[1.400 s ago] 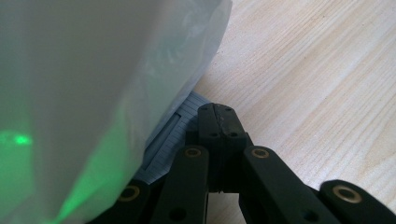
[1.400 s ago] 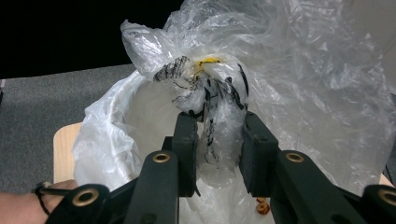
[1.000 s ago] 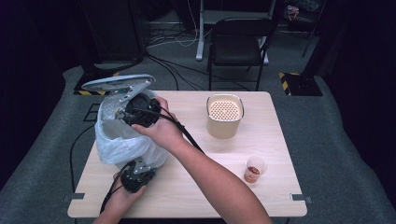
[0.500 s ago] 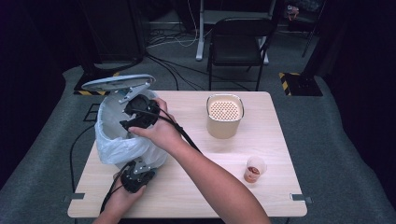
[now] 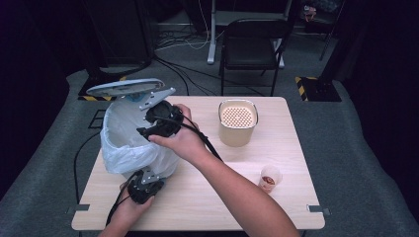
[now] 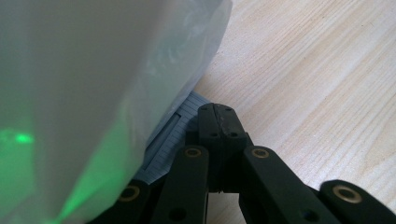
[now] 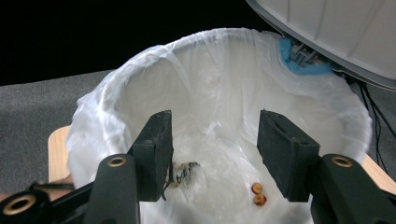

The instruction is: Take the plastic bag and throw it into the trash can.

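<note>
Now right tongs (image 7: 212, 154) opened, empty, over bin (image 7: 100, 116).

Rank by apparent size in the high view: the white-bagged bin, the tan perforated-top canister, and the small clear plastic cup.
Largest to smallest, high view:
1. White-bagged bin
2. Tan perforated-top canister
3. Small clear plastic cup
The cup sits nearest the camera yet looks smallest, so the order seems safe.
</note>
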